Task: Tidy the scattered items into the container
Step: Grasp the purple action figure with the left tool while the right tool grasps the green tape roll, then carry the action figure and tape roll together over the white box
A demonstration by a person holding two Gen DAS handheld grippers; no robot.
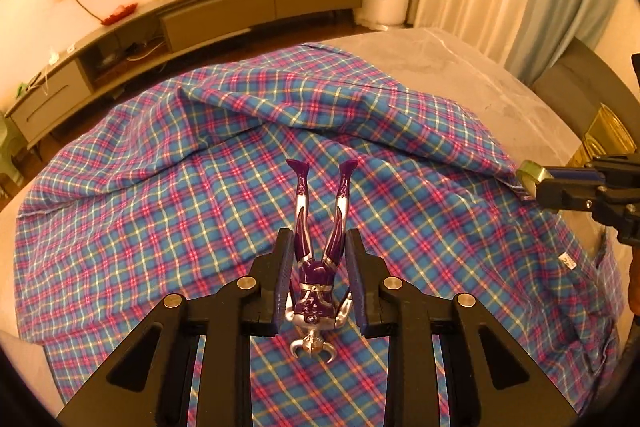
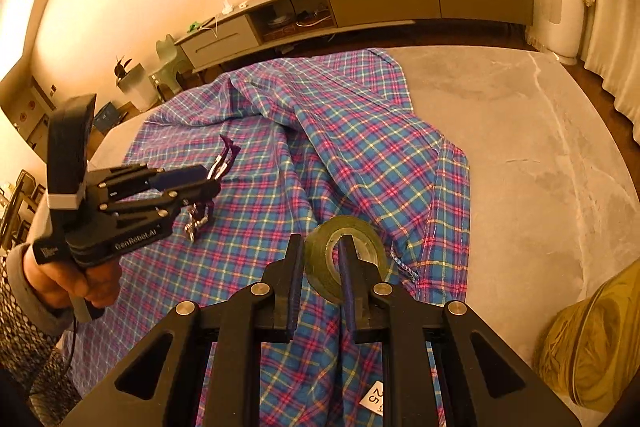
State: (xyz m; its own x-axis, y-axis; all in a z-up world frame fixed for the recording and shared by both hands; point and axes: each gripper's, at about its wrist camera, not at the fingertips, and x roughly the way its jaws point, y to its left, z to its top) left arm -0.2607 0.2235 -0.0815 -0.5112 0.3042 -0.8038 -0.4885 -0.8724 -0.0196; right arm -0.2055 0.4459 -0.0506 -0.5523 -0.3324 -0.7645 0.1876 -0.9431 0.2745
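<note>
Left claw (image 1: 318,259) pinches a purple-and-silver toy figure (image 1: 320,247) head-down; right claw (image 2: 322,263) grips a tape roll's (image 2: 352,243) wall. Both hang above a plaid shirt (image 1: 160,187) on the grey worktop (image 2: 520,147); a gold container (image 2: 592,343) sits at right, before a long sideboard (image 2: 380,3).

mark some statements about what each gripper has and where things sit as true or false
1. The left gripper is shut on a toy figure. True.
2. The figure's feet point toward the camera. False: its feet point away and its head is nearest.
3. The right gripper holds a roll of tape by its wall, one jaw inside the hole. True.
4. The plaid cloth covers the whole grey surface. False: much grey is bare.
5. The tape is bright red. False: it looks dark olive.
</note>
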